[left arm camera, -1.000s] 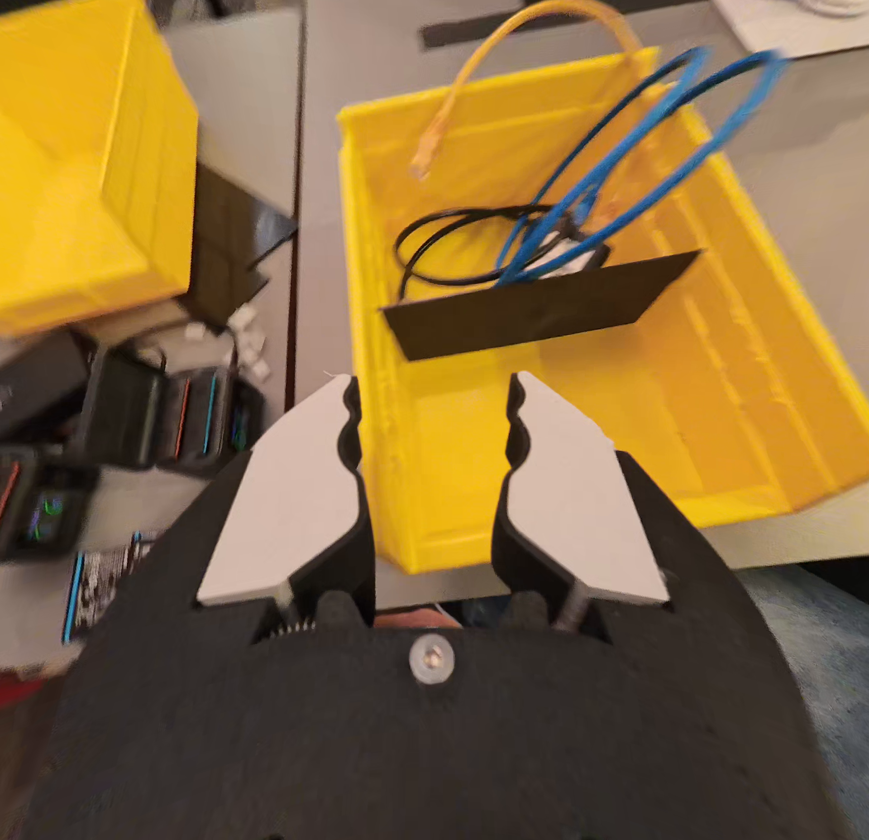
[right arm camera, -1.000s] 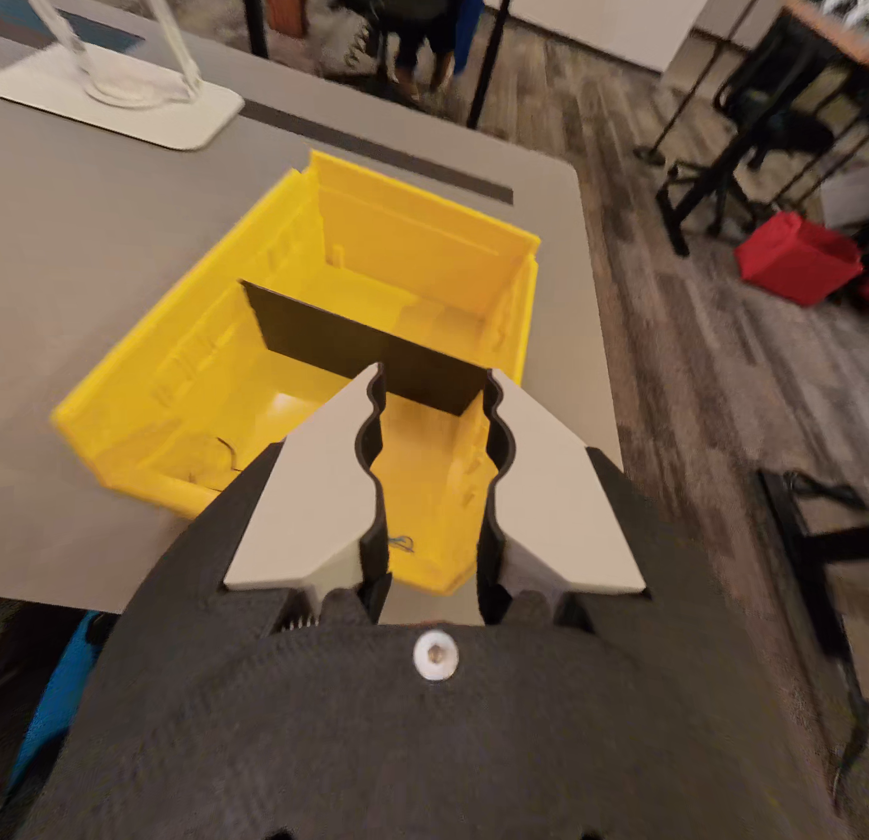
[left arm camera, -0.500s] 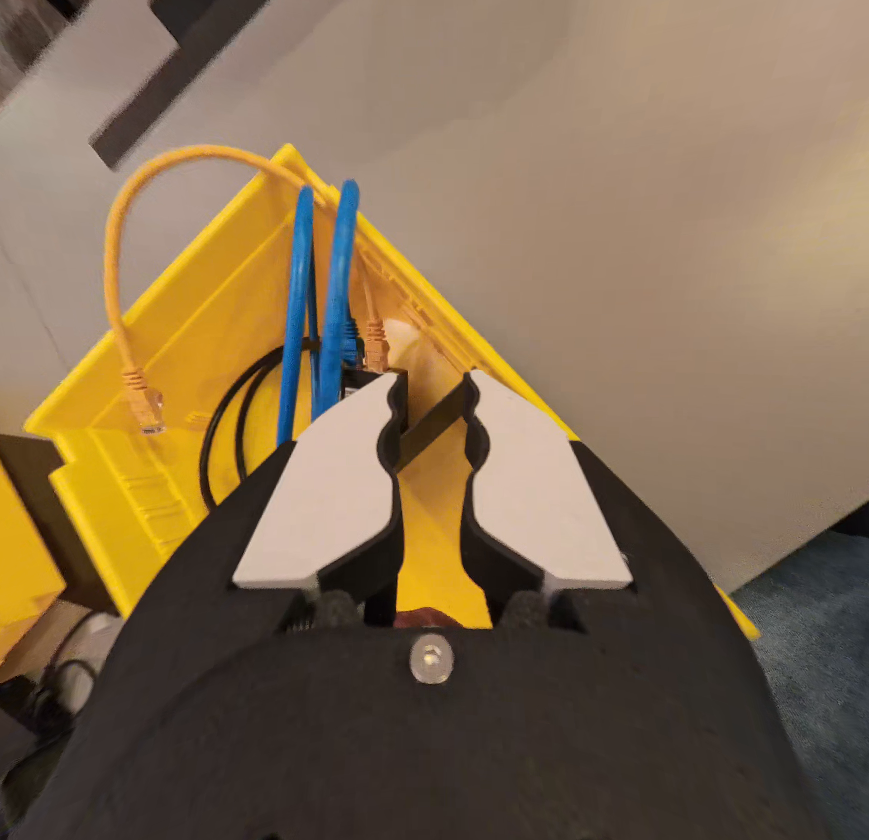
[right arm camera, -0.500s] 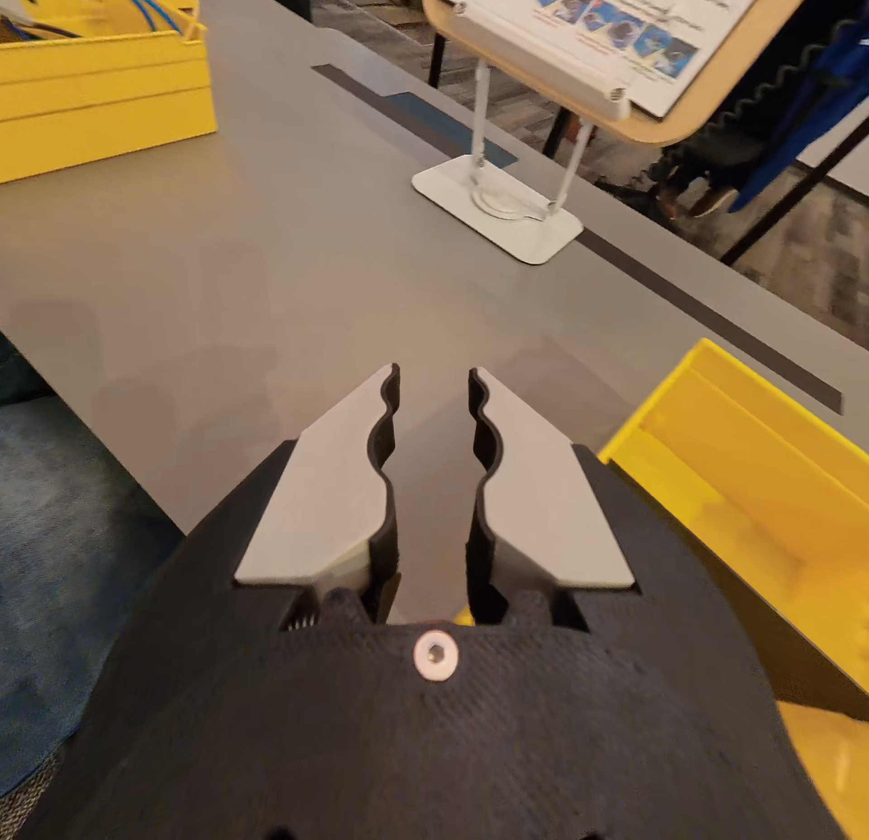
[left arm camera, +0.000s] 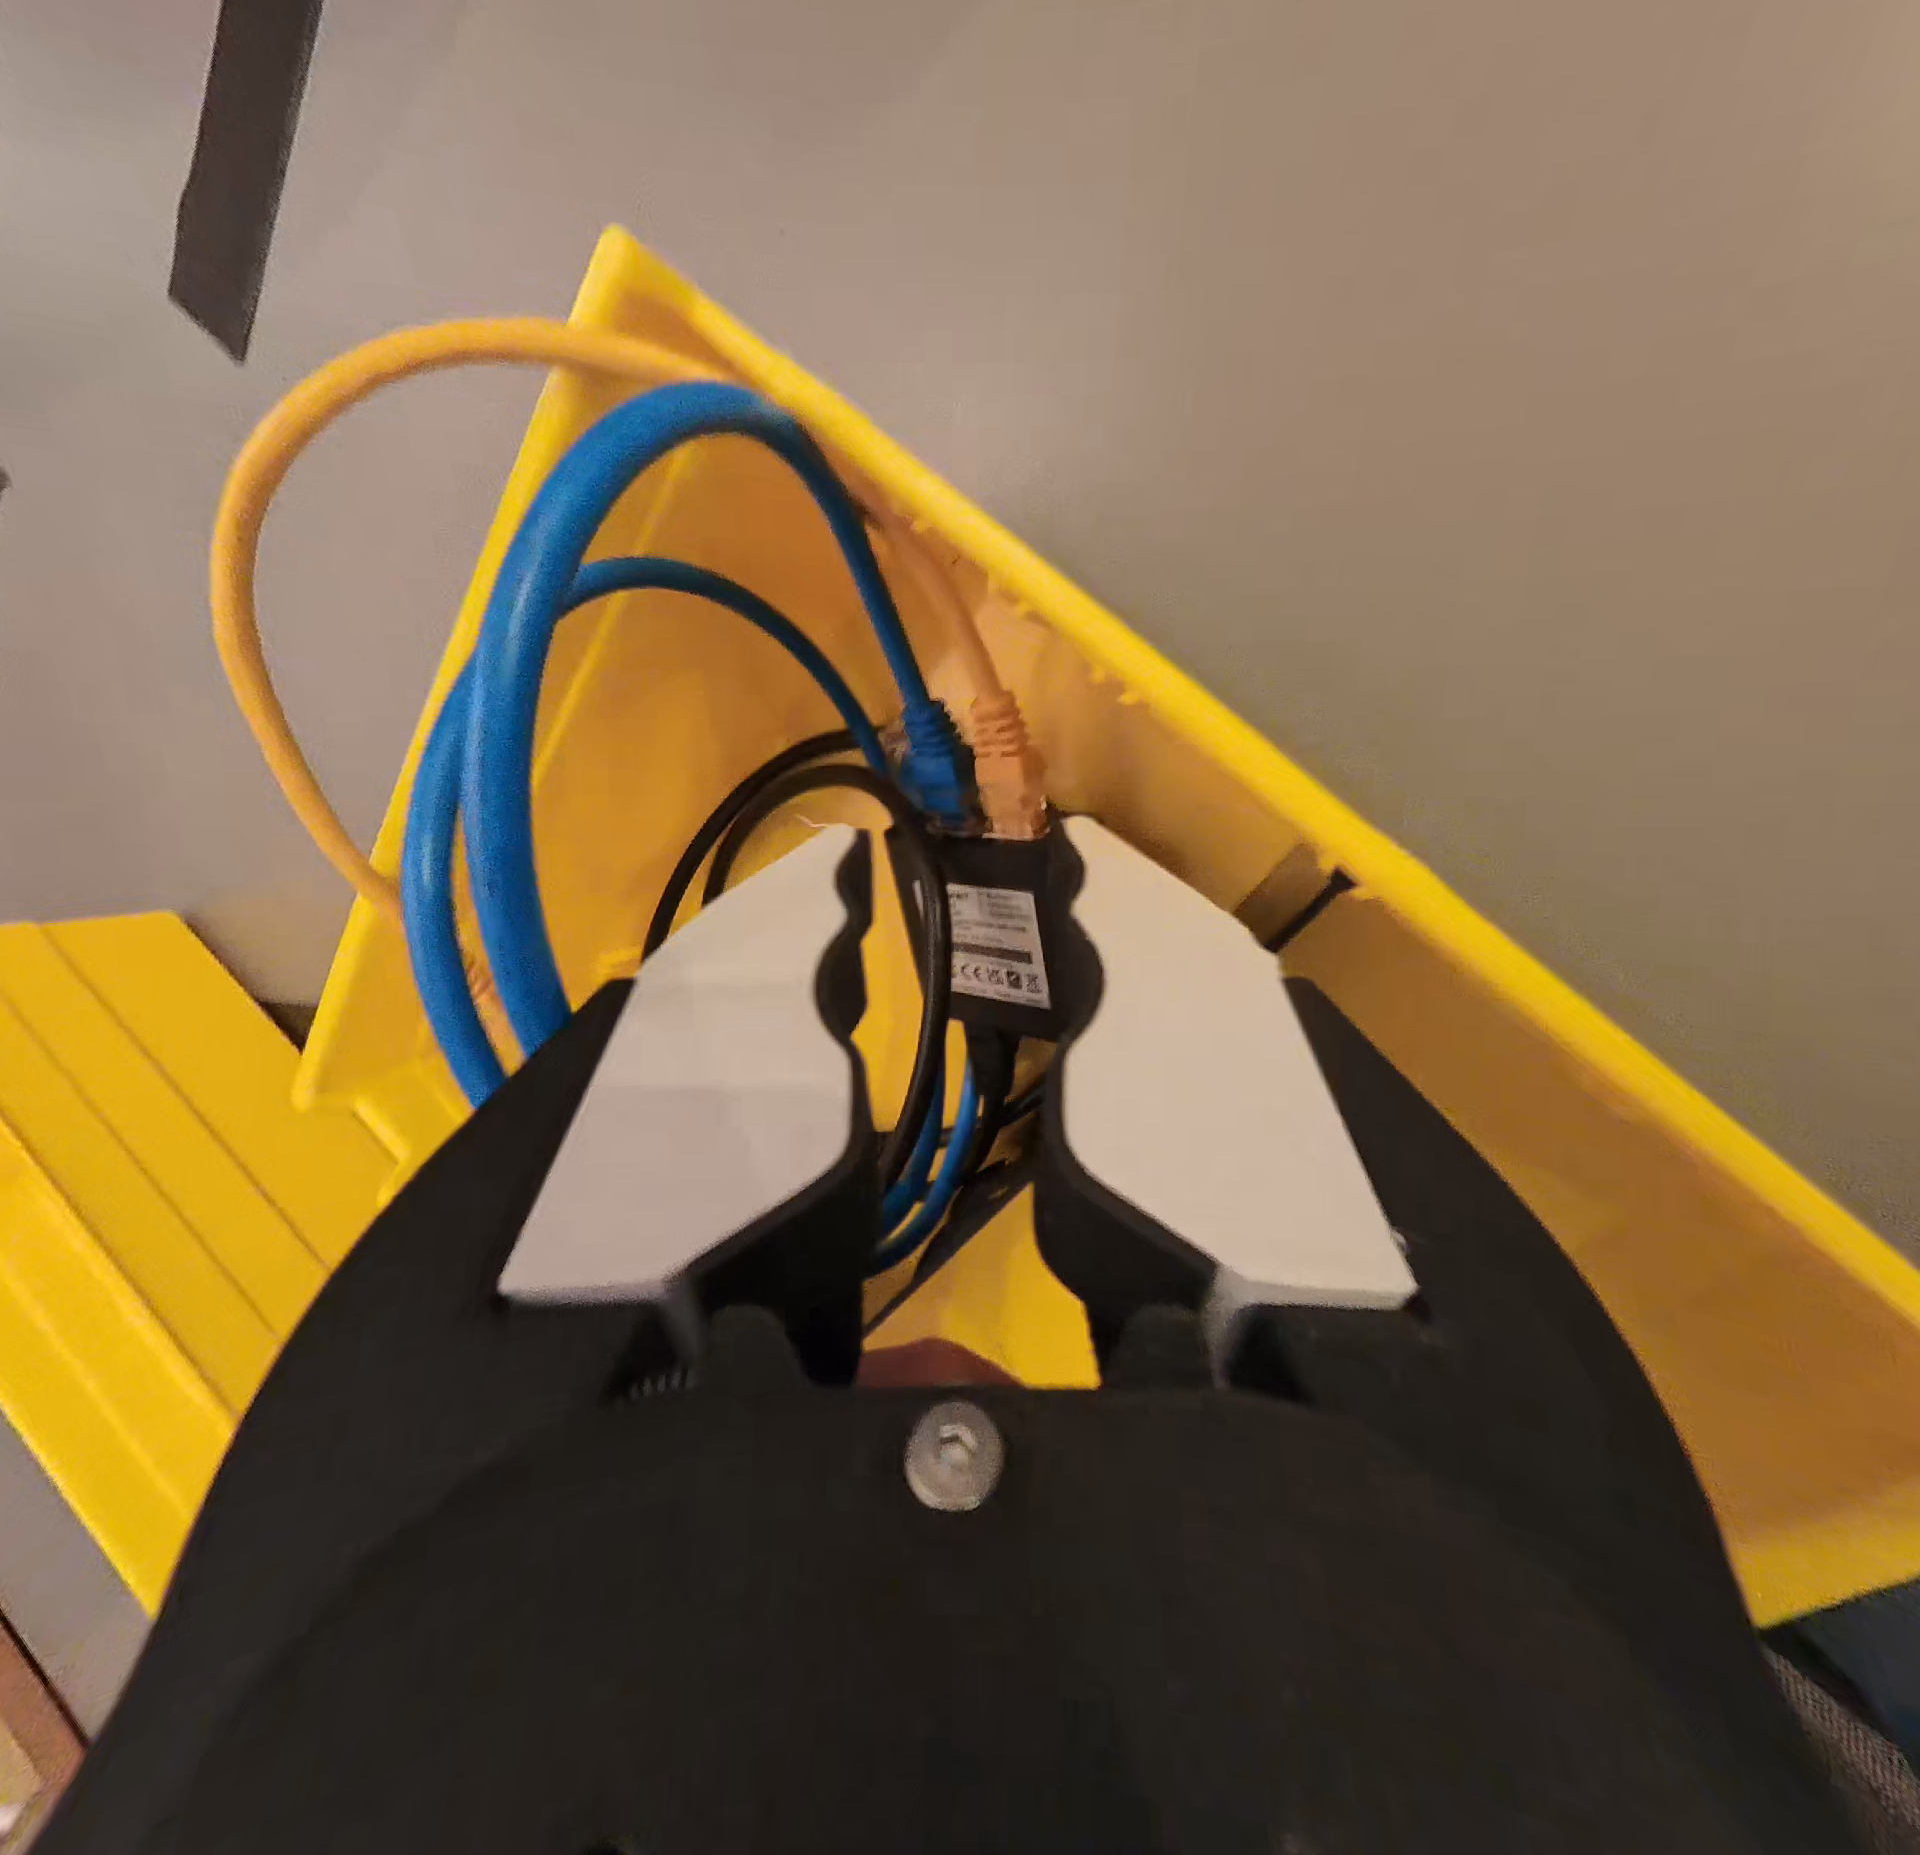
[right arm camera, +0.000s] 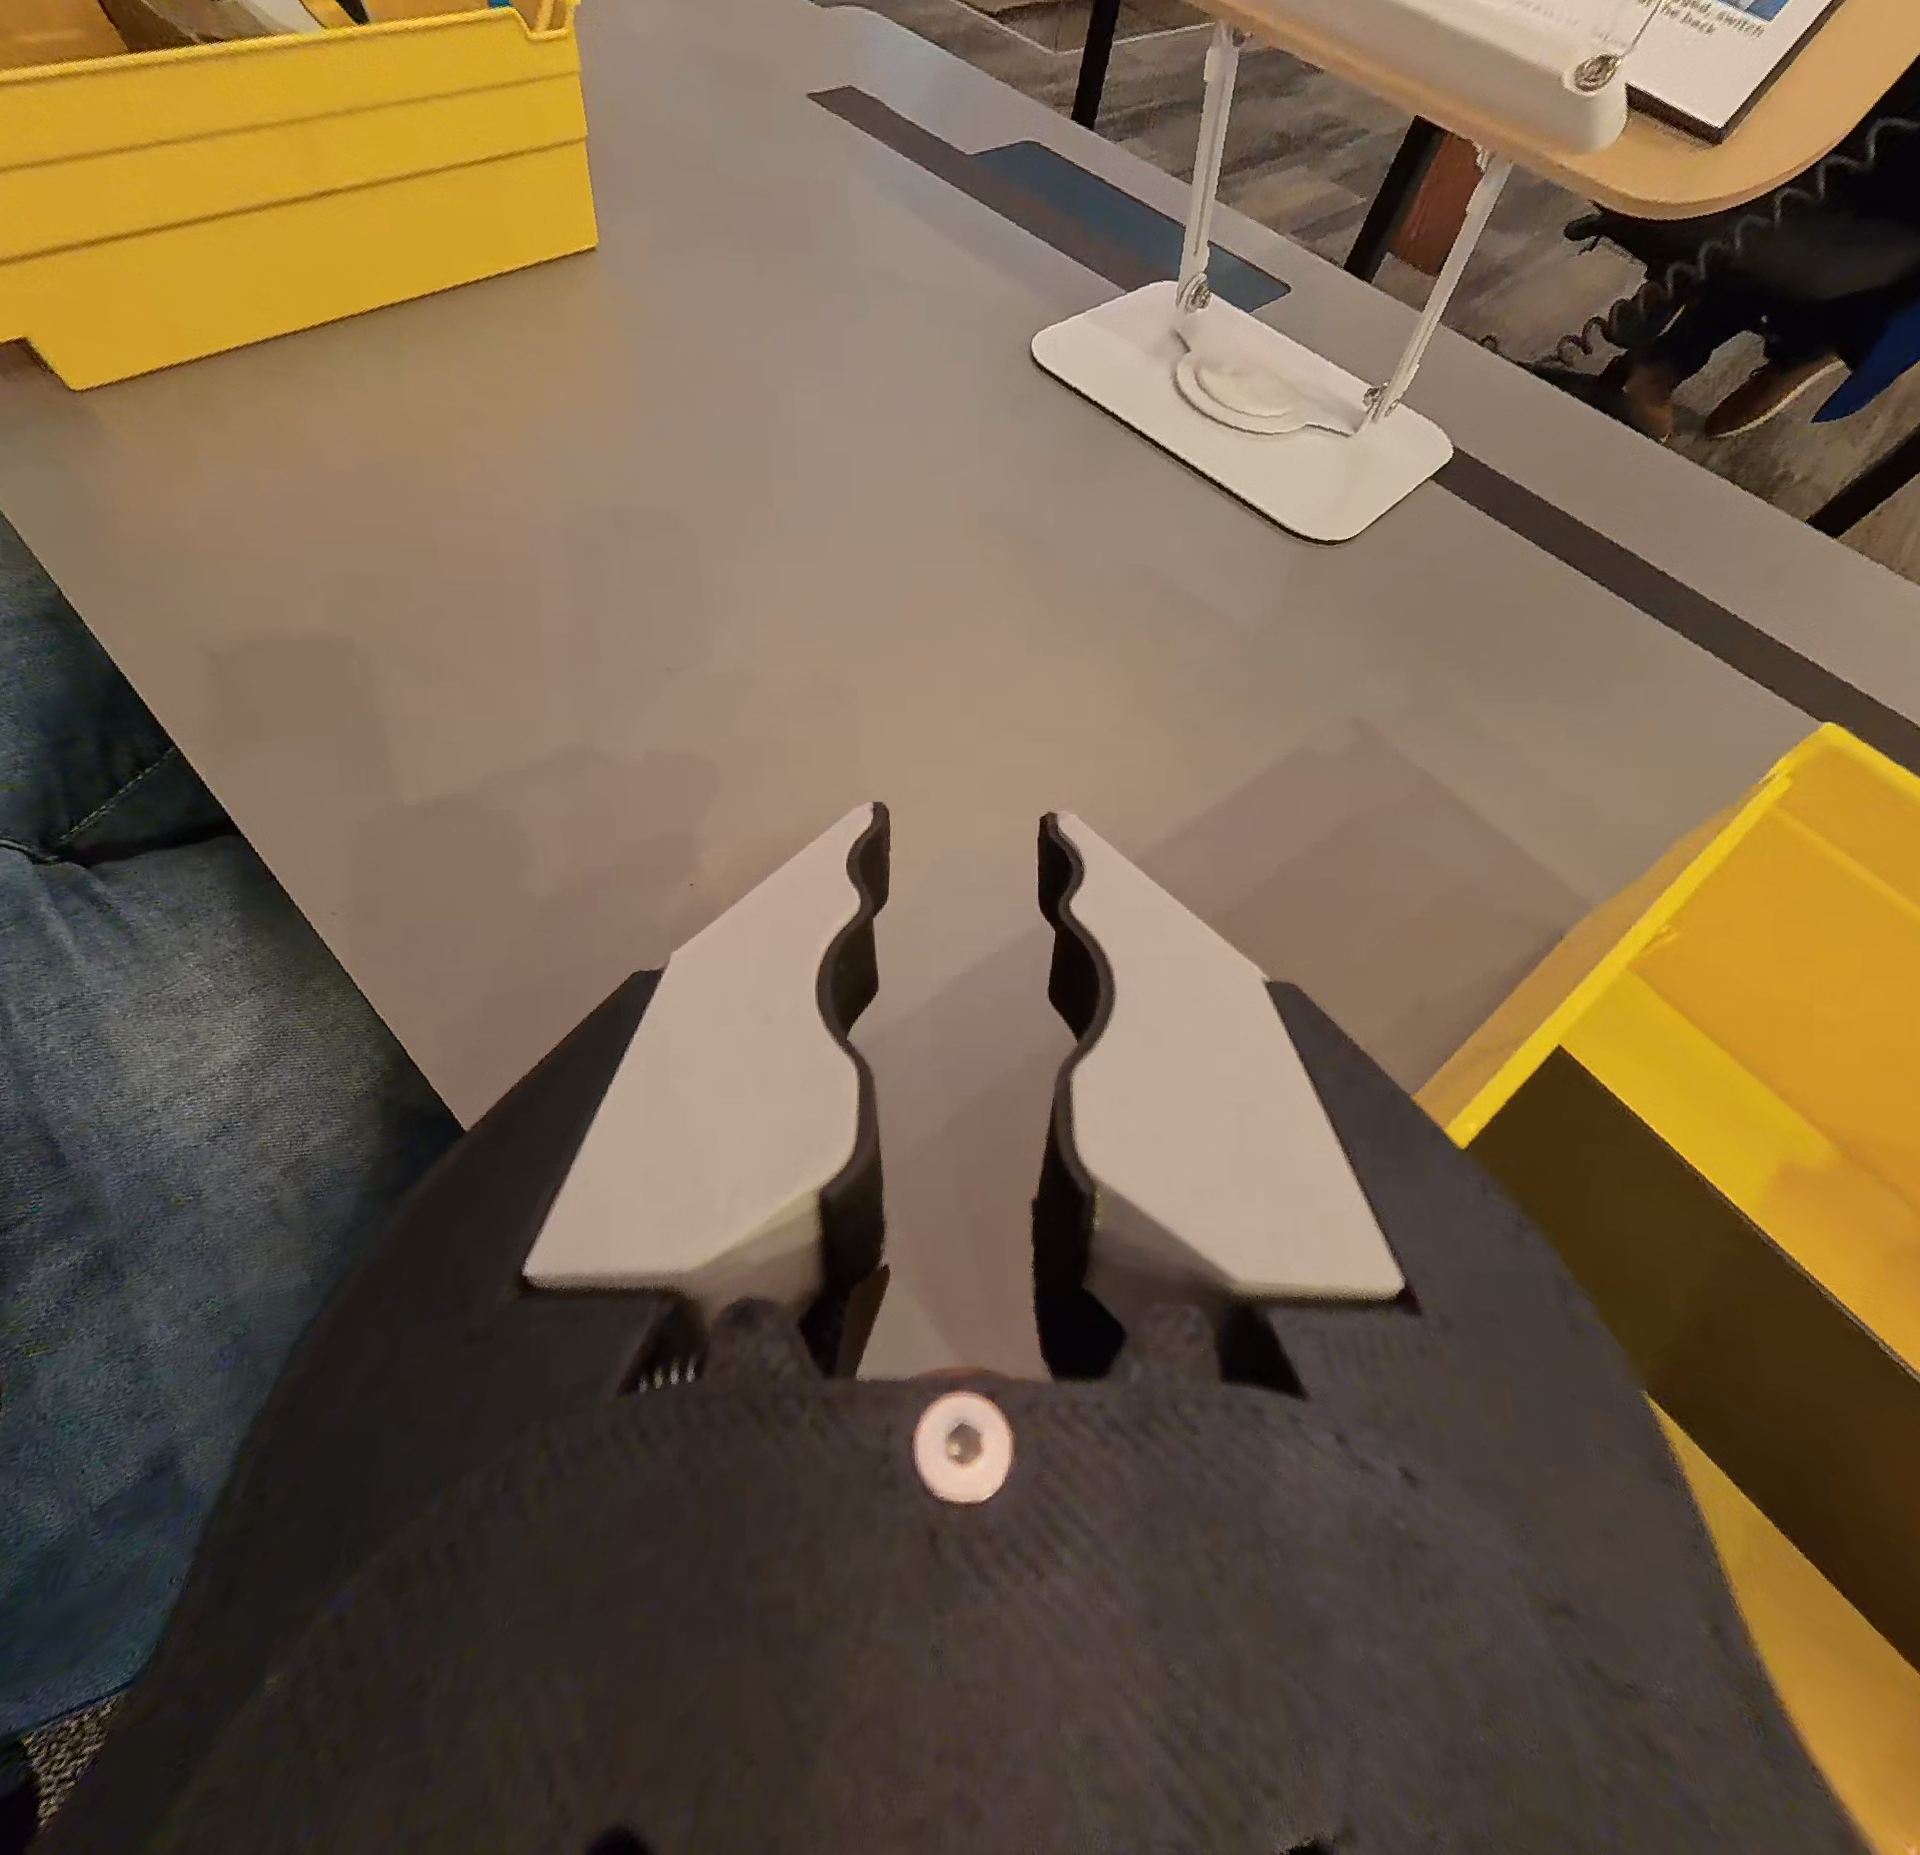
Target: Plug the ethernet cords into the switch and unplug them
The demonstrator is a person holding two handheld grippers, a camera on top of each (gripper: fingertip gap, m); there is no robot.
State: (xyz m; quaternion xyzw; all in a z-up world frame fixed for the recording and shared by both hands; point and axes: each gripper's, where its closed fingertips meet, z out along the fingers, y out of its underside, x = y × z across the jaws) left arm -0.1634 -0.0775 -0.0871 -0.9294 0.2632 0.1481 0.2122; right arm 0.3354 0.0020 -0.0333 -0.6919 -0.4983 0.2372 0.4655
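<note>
I'm straddling the black switch (left arm camera: 1000,941) with my left gripper (left arm camera: 961,849), jaws parted, not clamped. It's sitting in the yellow bin (left arm camera: 1195,745), blue cord (left arm camera: 540,662) and orange cord (left arm camera: 982,693) plugged in. Right gripper (right arm camera: 961,831) idling agape over the table (right arm camera: 727,558). Next, I'm thinking: clamp switch, then pull plugs.

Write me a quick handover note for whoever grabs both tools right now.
Left tool: open, its fingers either side of the black switch inside the yellow bin; not gripping.
Right tool: open, empty, above bare grey table.
Blue cord and orange cord each have one end plugged into the switch.
Left: grasp the switch, then continue plugging and unplugging.
</note>
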